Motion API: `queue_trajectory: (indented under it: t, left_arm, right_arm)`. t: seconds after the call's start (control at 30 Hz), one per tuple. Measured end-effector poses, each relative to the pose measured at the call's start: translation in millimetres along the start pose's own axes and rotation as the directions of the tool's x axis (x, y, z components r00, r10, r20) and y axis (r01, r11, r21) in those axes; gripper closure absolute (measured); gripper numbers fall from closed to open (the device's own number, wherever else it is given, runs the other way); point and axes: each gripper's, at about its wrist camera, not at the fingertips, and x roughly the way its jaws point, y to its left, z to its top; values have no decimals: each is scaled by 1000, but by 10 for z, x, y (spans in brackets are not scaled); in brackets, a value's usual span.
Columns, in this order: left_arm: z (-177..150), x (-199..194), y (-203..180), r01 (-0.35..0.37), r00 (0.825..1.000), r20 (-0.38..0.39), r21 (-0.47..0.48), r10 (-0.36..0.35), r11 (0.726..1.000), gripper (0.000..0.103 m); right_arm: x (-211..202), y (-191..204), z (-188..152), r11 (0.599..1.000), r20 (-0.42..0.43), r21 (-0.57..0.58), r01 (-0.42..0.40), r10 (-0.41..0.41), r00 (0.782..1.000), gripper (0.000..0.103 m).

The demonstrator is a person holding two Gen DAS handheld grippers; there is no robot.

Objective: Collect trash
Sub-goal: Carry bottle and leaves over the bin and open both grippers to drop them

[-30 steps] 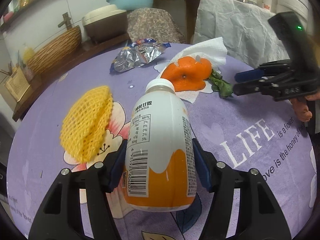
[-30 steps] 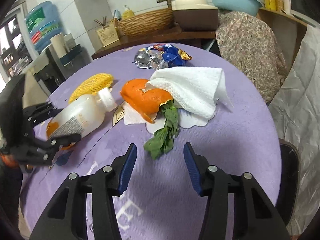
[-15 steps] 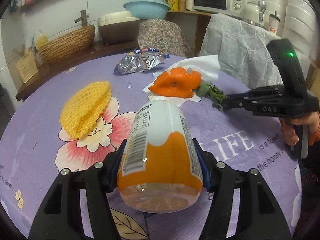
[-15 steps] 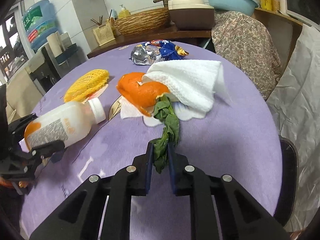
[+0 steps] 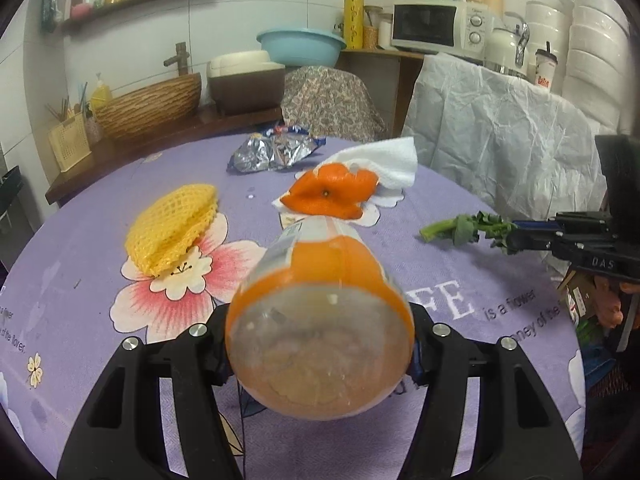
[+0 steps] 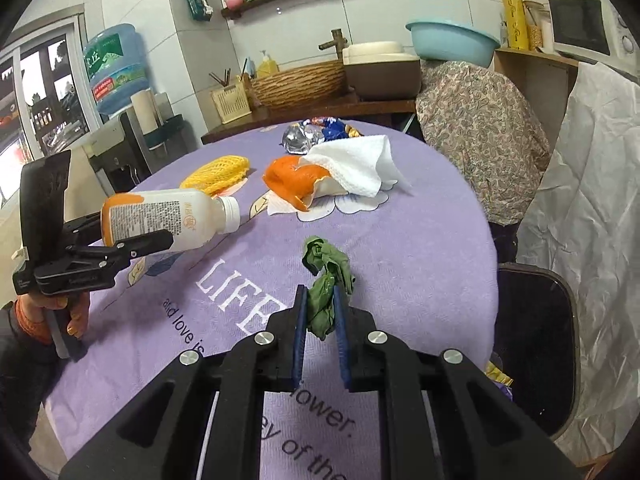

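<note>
My left gripper (image 5: 320, 320) is shut on a white and orange plastic bottle (image 5: 320, 320) and holds it lifted above the purple table, base toward the camera; the bottle also shows in the right wrist view (image 6: 168, 220). My right gripper (image 6: 320, 300) is shut on a green leafy stalk (image 6: 326, 276) and holds it above the table; the stalk also shows in the left wrist view (image 5: 464, 228). On the table lie an orange peel (image 5: 332, 196), a white paper towel (image 5: 380, 160), a yellow foam net (image 5: 172, 228) and a crumpled foil wrapper (image 5: 272, 152).
The round table (image 6: 420, 240) has a purple printed cloth. A black bin (image 6: 532, 344) stands at the table's right edge, next to a chair under white plastic (image 6: 592, 200). A counter (image 5: 168, 128) with a basket and bowls runs behind the table.
The left gripper has lifted and tilted the bottle so its base faces the camera. The right gripper has lifted the green stalk off the table and pulled it away from the orange peel.
</note>
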Motion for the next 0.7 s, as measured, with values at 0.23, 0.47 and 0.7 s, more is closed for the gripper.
queue_trajectory:
  t: [0.23,0.47,0.7]
  left_arm:
    - [190,-108,-192,-6,998,66,7,5,1000,42]
    - [375,-114,-388,30,994,110,10,-31,1000,42]
    - [676,-17,-847,113,984,131,67,-121,991,42]
  right_arm:
    - [-170,-59,-21,1000,51,-6,-15,15,999,90]
    - [-367,-166,-71,1000,89,1,-11,11,996,90]
    - [-683,-447,-88,998,150,38,48,-54,987,90]
